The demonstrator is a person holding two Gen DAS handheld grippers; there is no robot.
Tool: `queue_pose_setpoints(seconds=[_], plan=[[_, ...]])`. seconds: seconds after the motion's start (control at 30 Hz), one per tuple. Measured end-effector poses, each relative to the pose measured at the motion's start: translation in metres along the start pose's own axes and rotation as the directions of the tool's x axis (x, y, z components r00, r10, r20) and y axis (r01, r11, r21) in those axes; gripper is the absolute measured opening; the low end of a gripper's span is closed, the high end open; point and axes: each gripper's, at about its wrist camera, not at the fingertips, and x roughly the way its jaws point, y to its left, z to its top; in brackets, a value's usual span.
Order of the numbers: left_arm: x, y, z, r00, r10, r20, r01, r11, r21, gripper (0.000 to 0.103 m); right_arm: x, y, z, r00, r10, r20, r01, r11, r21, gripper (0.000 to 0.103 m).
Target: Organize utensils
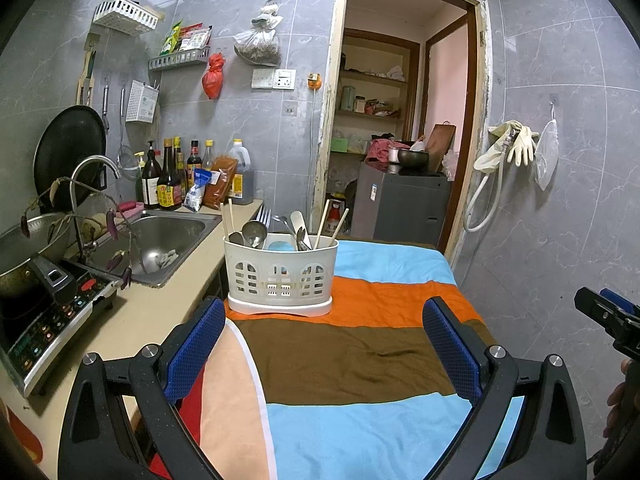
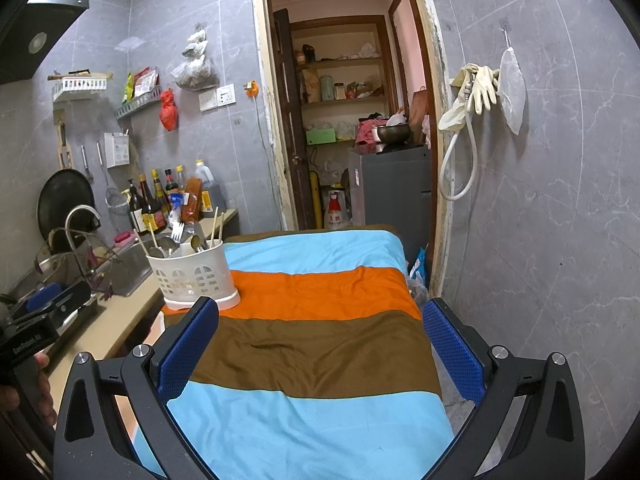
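Note:
A white plastic utensil caddy (image 1: 280, 276) stands on the striped cloth, on its orange band at the left. It holds chopsticks (image 1: 331, 222), spoons (image 1: 254, 233), a fork (image 1: 263, 215) and a ladle. My left gripper (image 1: 324, 320) is open, short of the caddy, with nothing between its blue pads. In the right wrist view the caddy (image 2: 194, 276) sits left of centre. My right gripper (image 2: 320, 320) is open above the brown stripe, empty. The other gripper shows at each view's edge.
The striped cloth (image 1: 360, 360) covers a narrow table. Left of it run a beige counter, a steel sink (image 1: 160, 240) with a curved tap, an induction cooker (image 1: 52, 320) and sauce bottles (image 1: 172, 180). A grey tiled wall (image 2: 540, 240) is close on the right; a doorway (image 2: 344, 120) lies ahead.

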Motion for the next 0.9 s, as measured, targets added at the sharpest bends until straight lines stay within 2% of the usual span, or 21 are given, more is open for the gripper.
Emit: queue_pose_setpoints(seconds=[0.7,0.9], plan=[[-0.0015,0.0050,-0.0034,1.000,0.006,0.000,-0.006,1.000,0.002,0.097,-0.0004,0.0011,-0.0052,1.000,0.001,-0.004,-0.001,1.000,0.001,0.103],[-0.0035,0.0071,-0.0046,0.999,0.032,-0.004,-0.031,0.999,0.009,0.097,-0.0003,0.0011,-0.0046,1.000,0.001,-0.004,-0.001,1.000,0.001,0.103]])
